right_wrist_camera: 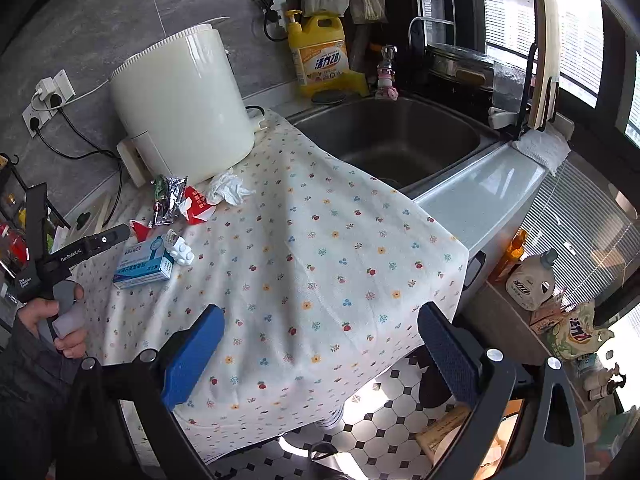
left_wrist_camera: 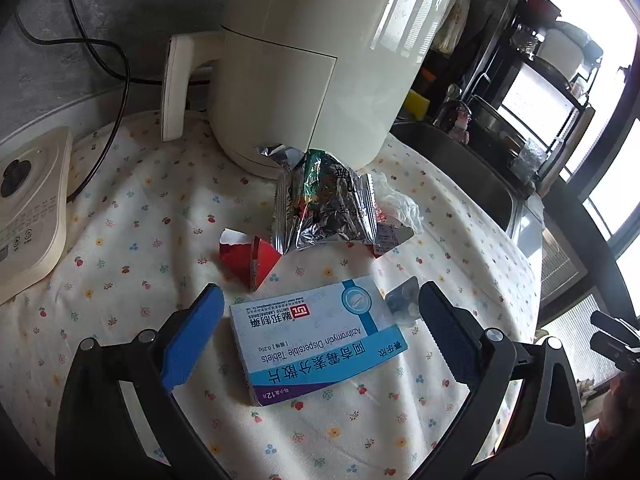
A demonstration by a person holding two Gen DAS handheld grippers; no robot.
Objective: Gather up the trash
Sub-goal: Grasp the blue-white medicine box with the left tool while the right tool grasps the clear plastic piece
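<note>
The left gripper (left_wrist_camera: 320,320) is held low over the flowered cream cloth (left_wrist_camera: 120,240), with its blue pads wide apart. The flat white-and-blue cardboard tablet box (left_wrist_camera: 316,336) lies between them, but neither pad is touching it yet. This box looks like the first piece of trash to be picked up.

To do it well, the pads should be brought down on both long sides of the box and closed gently, so the thin card is not crushed. A small silver pill sheet (left_wrist_camera: 402,300) lies just beside the right-hand pad, so care is needed not to pinch it too or push it away. The soft cloth could be caught in the pads, so they should stop just above it.

More trash waits farther back: a crumpled shiny foil snack bag (left_wrist_camera: 324,208), torn red paper (left_wrist_camera: 248,260) and a white tissue (left_wrist_camera: 396,196), all near the tall cream plastic appliance (left_wrist_camera: 312,60).

The right gripper (right_wrist_camera: 320,344) is also spread apart and holds nothing; it hangs over the cloth's near edge, well away from the trash.
</note>
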